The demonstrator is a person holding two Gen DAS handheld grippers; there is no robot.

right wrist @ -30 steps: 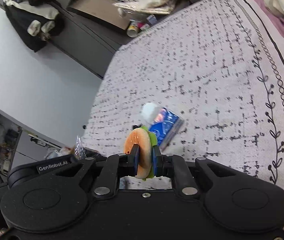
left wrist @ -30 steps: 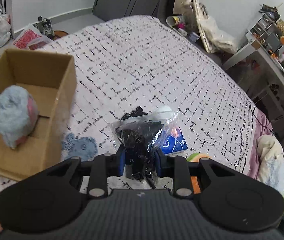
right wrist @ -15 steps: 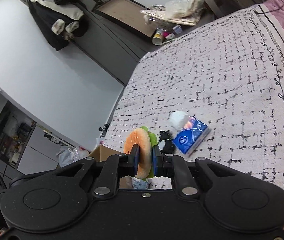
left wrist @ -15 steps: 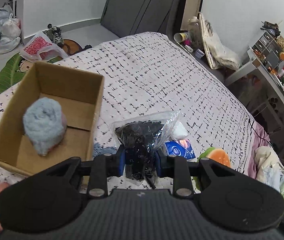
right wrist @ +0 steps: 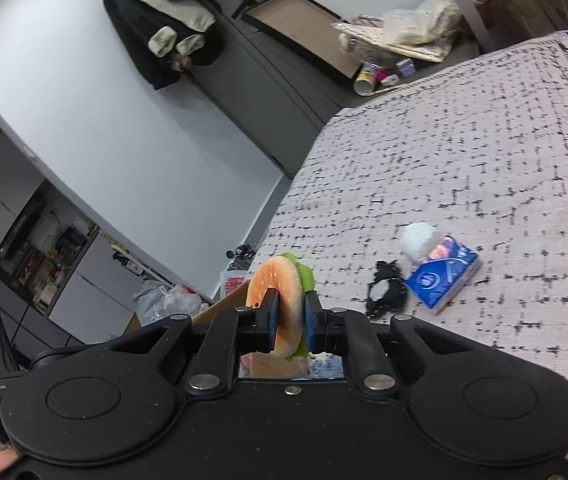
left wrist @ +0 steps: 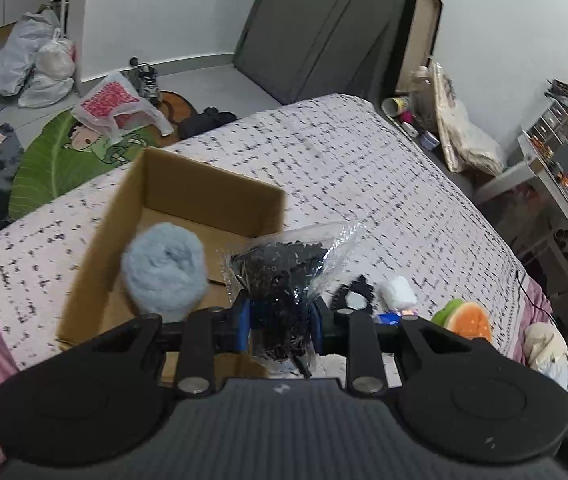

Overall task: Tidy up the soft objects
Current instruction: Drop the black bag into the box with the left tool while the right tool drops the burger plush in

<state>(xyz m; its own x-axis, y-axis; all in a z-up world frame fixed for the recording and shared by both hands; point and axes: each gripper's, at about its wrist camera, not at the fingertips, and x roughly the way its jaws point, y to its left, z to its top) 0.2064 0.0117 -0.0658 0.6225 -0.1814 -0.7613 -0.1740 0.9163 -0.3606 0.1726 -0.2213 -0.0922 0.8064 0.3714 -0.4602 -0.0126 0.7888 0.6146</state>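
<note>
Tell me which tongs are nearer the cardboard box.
Left. The left tongs, shut on a clear bag, hang at the box by its right wall. The right tongs, holding a plush burger, sit off beyond it.

brown box [left wrist: 188,196], pale-blue fluffy ball [left wrist: 164,272], black-flecked white bedspread [left wrist: 364,184], orange-green plush burger [right wrist: 280,300]

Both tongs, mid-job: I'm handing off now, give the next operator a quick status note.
Left tongs: shut on a clear bag of black bits, near the cardboard box.
Right tongs: shut on a plush burger.
Done: blue fluffy toy is in the box.
Left: drop both held items in; tissue pack, white ball and small black item lie on the bed.
</note>
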